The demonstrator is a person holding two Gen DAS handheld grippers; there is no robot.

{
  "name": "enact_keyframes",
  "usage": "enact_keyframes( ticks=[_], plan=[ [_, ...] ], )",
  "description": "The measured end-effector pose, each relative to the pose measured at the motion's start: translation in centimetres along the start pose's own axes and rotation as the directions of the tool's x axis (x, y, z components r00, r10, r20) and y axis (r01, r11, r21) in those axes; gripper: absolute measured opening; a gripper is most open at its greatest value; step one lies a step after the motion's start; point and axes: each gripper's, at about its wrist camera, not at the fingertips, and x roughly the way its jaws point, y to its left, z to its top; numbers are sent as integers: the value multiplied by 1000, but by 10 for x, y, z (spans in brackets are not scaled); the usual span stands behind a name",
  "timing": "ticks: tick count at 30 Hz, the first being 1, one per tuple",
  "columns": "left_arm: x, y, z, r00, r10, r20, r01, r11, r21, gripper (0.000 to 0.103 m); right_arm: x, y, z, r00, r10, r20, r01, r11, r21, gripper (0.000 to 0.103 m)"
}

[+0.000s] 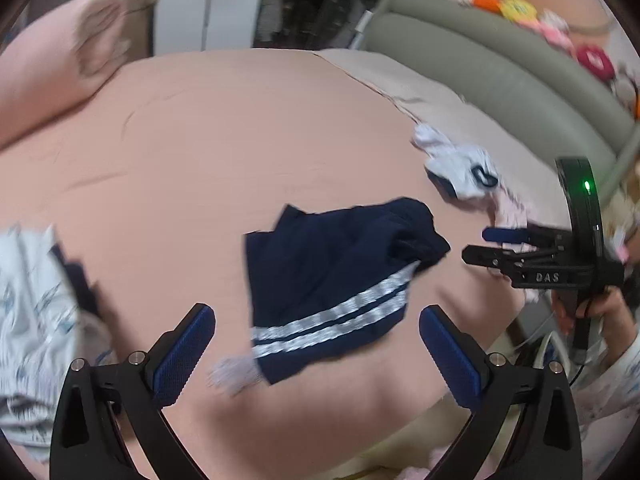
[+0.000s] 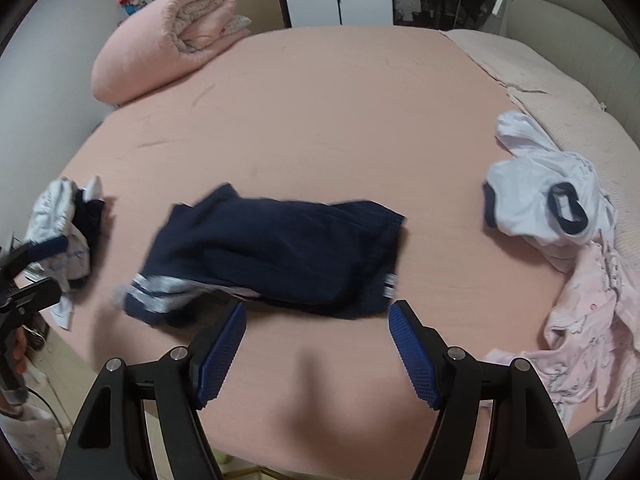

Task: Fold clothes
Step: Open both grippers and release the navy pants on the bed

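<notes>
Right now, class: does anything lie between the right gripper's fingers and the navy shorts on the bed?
Nothing visible does. The right gripper stands open just short of the navy shorts, with only bare pink sheet between. The white shirt lies well off to the side.

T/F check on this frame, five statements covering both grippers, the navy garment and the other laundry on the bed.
1. The left gripper is clamped on the navy garment. False: its jaws stand wide open, and the garment lies on the pink sheet beyond them.
2. The navy garment has white stripes. True.
3. The right gripper holds the white shirt. False: its jaws are open and empty; the shirt lies off to its right.
4. A rolled pink blanket sits at the far left of the bed. True.
5. The white shirt lies on top of the navy garment. False: they lie apart, with bare sheet between them.
</notes>
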Motion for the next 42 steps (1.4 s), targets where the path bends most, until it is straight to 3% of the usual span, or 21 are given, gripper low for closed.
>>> enact_keyframes(
  ticks=[4, 8, 16, 23, 28, 35, 37, 39, 42],
  plan=[
    [20, -25, 10, 1000, -7, 14, 7, 1000, -4, 103, 5, -22, -8, 1000, -2, -16, 2, 999, 38, 74],
    [47, -46, 19, 1000, -1, -21, 0, 1000, -21, 103, 6, -36, -18, 999, -34, -34, 35, 999, 32, 74],
    [95, -93, 26, 988, 131, -80, -117, 980, 162, 103, 14, -60, -28, 999, -17, -49, 22, 995, 95, 74],
    [133, -111, 32, 975, 195, -110, -158, 946, 282, 103, 29, -65, -26, 997, 13, -71, -5, 992, 123, 74],
    [161, -120, 35, 962, 238, -135, -180, 922, 342, 103, 40, -66, -27, 995, -33, -91, 43, 994, 103, 73],
    [172, -131, 32, 945, 320, -65, -260, 858, 444, 102, 41, -68, -31, 997, -25, -74, 31, 996, 84, 73],
    [167, -135, 35, 948, 318, -26, -275, 854, 443, 98, 43, -67, -32, 996, -38, -81, 44, 996, 72, 73],
    [161, -136, 42, 957, 290, -17, -255, 866, 430, 90, 42, -65, -32, 996, -46, -80, 51, 997, 61, 73],
    [164, -134, 48, 962, 272, -39, -232, 880, 415, 78, 41, -61, -32, 995, -56, -82, 60, 997, 41, 73]
  ],
)
